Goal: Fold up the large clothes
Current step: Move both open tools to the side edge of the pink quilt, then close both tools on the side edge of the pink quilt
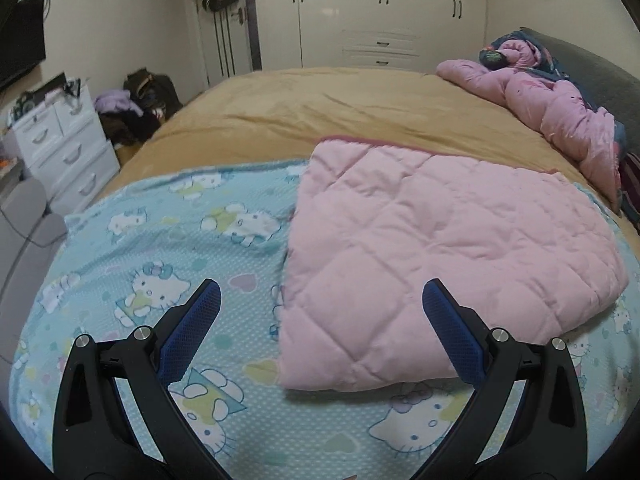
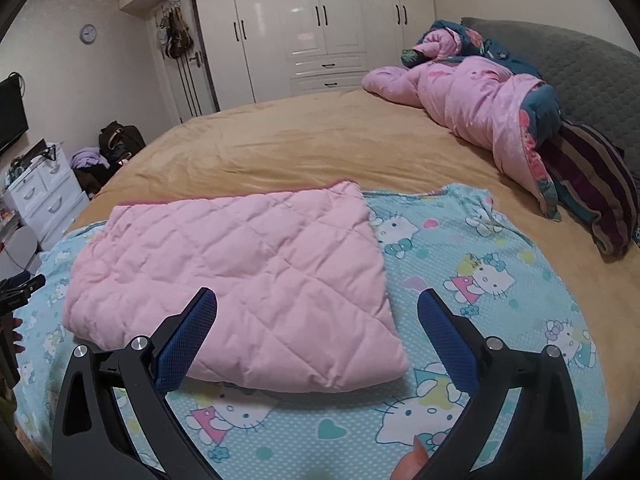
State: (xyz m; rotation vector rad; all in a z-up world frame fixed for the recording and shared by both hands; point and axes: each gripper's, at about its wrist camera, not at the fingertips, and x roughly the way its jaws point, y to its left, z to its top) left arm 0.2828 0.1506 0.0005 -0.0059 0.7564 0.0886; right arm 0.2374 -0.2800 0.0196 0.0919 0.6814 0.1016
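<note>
A pink quilted garment (image 1: 440, 248) lies folded into a rough square on a light blue cartoon-cat blanket (image 1: 160, 248) at the near end of the bed. It also shows in the right wrist view (image 2: 240, 264), on the same blanket (image 2: 480, 280). My left gripper (image 1: 322, 296) is open and empty, above the garment's near left corner. My right gripper (image 2: 318, 304) is open and empty, above the garment's near right corner. The left gripper's tip (image 2: 20, 286) shows at the left edge of the right wrist view.
The bed has a tan cover (image 1: 340, 100). A crumpled pink quilt (image 2: 480, 100) and a striped cloth (image 2: 600, 200) lie by the grey headboard (image 2: 580, 72). White drawers (image 1: 64, 140), a clothes pile (image 1: 136, 108) and wardrobes (image 1: 380, 12) stand beyond.
</note>
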